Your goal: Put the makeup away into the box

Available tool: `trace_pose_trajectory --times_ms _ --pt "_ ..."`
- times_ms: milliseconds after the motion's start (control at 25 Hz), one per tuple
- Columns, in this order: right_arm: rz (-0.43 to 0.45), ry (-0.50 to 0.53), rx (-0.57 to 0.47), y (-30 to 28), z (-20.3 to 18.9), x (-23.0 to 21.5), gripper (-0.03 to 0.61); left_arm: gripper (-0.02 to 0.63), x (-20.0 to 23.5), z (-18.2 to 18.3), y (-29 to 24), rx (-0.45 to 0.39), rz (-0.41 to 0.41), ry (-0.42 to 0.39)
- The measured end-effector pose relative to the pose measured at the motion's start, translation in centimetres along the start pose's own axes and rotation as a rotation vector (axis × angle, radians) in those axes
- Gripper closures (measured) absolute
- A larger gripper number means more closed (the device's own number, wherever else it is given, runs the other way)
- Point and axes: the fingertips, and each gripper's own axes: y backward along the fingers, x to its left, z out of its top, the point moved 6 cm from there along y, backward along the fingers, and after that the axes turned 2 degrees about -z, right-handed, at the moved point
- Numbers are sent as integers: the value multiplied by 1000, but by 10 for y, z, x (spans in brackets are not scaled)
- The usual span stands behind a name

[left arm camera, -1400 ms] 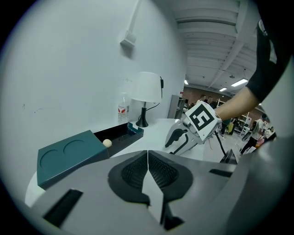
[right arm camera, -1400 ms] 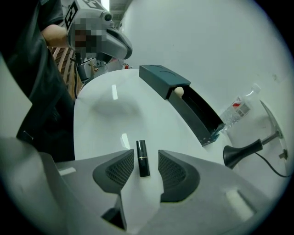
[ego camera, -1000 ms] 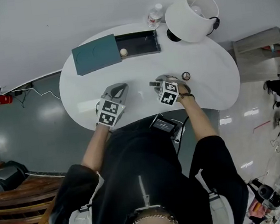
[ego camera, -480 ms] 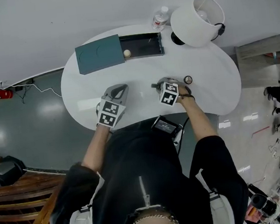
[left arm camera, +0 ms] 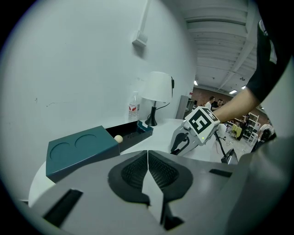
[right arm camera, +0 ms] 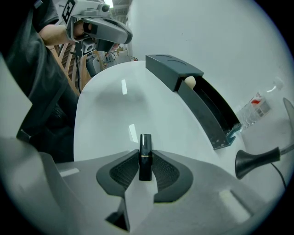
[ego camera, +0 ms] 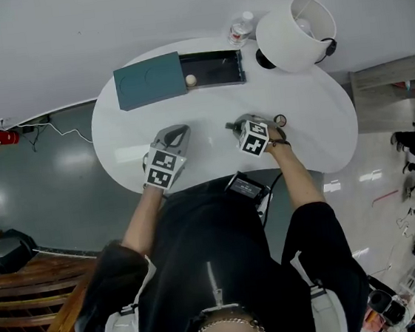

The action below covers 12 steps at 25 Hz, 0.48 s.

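One black lipstick (right arm camera: 145,146) sits between the pads of the right gripper (right arm camera: 145,170), lengthwise along the jaws; those jaws have just been closing and now pinch its lower half, the upper end poking past the fingertips above the white table (right arm camera: 110,114); the left gripper (left arm camera: 147,169) is empty, jaws pressed together; the teal box (ego camera: 149,80) lies well apart at the table's far edge, its drawer slid open, a cream ball (ego camera: 190,80) inside.
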Motion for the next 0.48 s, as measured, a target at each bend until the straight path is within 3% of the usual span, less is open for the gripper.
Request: trace_pose_trajectory --times_ms 480 --pt "-80 54 -44 30 26 -37 492 600 10 1 4 -16 27 21"
